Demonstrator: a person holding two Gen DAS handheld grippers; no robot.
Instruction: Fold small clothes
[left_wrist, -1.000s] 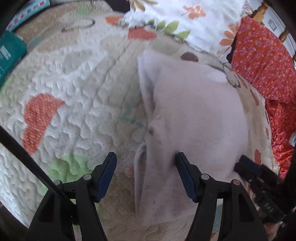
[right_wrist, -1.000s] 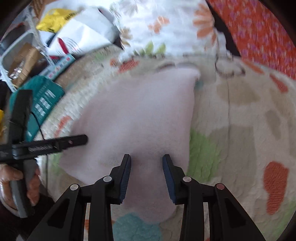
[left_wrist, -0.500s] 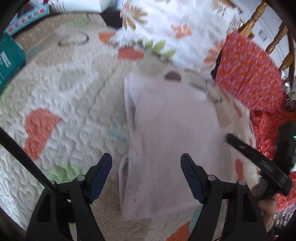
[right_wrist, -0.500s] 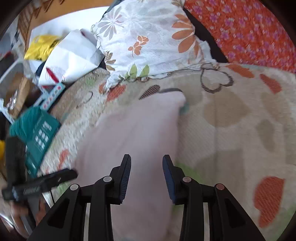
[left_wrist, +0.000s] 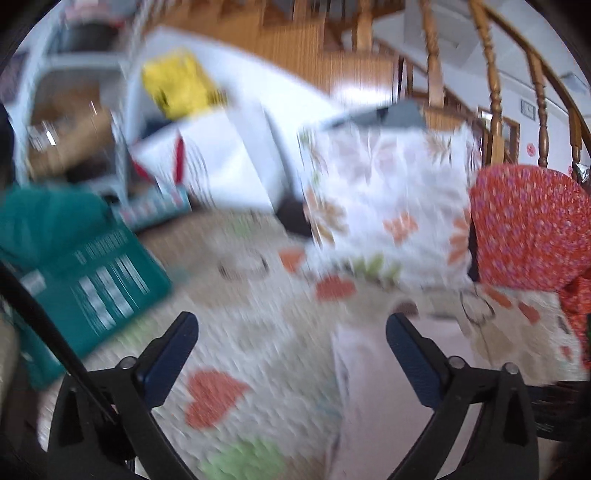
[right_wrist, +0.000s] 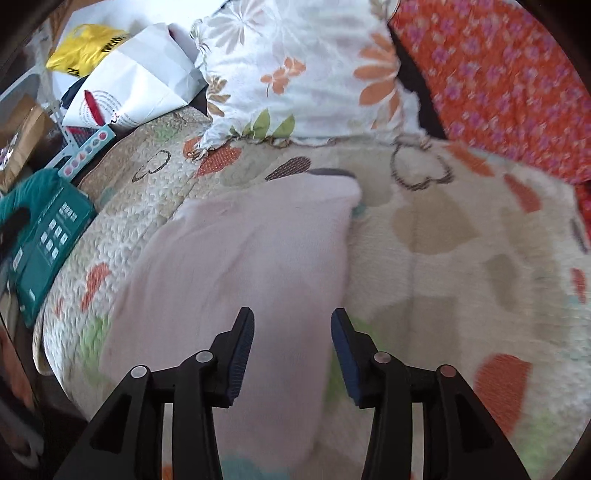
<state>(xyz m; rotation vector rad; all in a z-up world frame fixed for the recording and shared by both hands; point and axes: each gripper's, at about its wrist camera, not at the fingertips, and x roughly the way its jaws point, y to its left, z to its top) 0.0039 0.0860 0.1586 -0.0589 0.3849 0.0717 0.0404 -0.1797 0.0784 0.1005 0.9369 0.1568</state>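
Observation:
A folded pale pink garment (right_wrist: 251, 273) lies flat on the quilted heart-print bedspread (right_wrist: 443, 258). In the right wrist view my right gripper (right_wrist: 291, 332) is open and empty, held above the garment's near end. In the blurred left wrist view my left gripper (left_wrist: 291, 332) is wide open and empty, raised off the bed; the garment (left_wrist: 369, 391) shows low, beside the right finger.
A floral pillow (right_wrist: 306, 70) and a red patterned cushion (right_wrist: 498, 81) lie at the bed's far side. A teal box (right_wrist: 48, 236), white bag (right_wrist: 136, 85) and yellow bag (right_wrist: 85, 44) sit at the left. A wooden railing (left_wrist: 495, 81) stands behind.
Both grippers have lifted away from the garment. The left one tilted up fast and now looks toward the pillows and railing. The right one opened a little wider.

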